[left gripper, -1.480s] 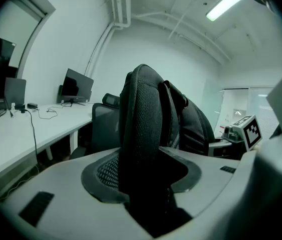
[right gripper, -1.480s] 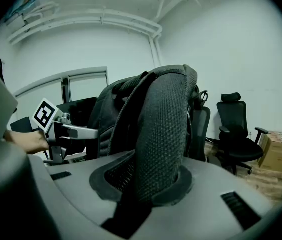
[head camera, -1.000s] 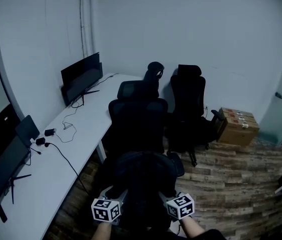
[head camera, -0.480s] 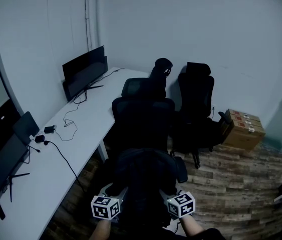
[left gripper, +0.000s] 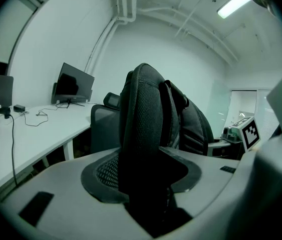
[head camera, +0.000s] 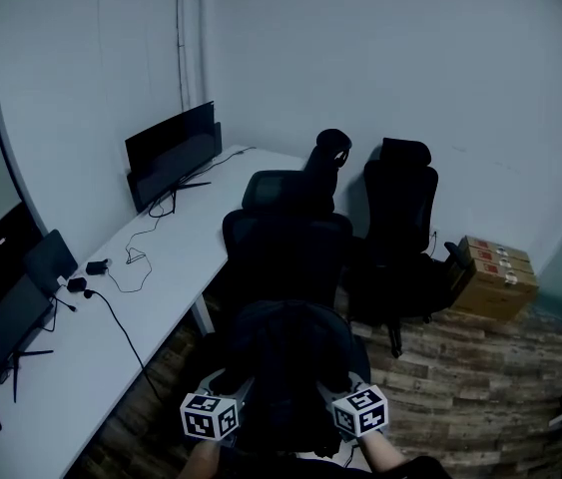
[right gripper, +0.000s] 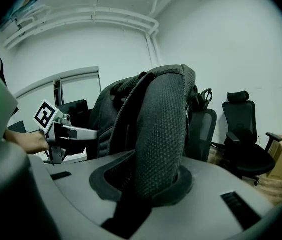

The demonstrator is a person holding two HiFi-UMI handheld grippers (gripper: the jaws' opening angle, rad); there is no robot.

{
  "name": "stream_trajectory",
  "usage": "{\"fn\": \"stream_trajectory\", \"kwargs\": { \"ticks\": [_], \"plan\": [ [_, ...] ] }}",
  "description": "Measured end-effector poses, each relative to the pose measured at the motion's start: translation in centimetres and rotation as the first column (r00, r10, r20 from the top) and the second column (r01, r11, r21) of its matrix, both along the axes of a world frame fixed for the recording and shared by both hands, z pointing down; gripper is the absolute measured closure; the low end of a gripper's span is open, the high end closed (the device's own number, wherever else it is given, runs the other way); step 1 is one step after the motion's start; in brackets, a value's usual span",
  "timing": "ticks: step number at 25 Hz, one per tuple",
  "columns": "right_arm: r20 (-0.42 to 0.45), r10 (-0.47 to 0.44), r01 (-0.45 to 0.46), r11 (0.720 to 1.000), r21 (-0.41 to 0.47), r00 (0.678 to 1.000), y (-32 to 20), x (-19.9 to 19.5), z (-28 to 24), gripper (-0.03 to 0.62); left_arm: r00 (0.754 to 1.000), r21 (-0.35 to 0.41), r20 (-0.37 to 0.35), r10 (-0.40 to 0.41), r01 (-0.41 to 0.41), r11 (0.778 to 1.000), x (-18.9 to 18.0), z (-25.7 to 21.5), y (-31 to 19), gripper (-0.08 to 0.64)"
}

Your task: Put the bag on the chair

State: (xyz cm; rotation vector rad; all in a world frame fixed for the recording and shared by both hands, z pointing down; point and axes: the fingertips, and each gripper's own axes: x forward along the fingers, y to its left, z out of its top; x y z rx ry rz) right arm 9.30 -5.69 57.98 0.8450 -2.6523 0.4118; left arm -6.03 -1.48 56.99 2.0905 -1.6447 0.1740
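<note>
Left gripper (left gripper: pixel 148 184) jaws clamped one padded strap (left gripper: pixel 141 114), right gripper (right gripper: pixel 153 184) jaws the other; the bag (head camera: pixel 290 352), bottom centre, looked soft and saggy.

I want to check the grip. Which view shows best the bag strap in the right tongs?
The right gripper view: the mesh strap fills its middle, clamped in the right tongs. The head view shows only the dark bag, no strap detail. The left gripper view shows the other strap, in the left tongs.
</note>
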Motion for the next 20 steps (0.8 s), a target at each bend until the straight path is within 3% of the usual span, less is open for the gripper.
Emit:
{"fn": "stream_trajectory", "kwargs": {
  "ticks": [10, 20],
  "plan": [
    [-0.012, -0.023, 0.023, 1.000, 0.012, 1.000, -4.2, 0.4, 0.2, 0.492, 1.000, 0.001, -0.011, -0.028, 0.028, 1.000, 0.5, 0.4, -3.7, 0.344],
    [-0.042, 0.068, -0.068, 0.998, 0.014, 0.997, -8.3, -2.6, 0.8, 0.492, 0.997, -0.009, -0.043, 0.057, -0.057, 0.998, -2.8, 1.4, -9.1, 0.344]
  ]
}}
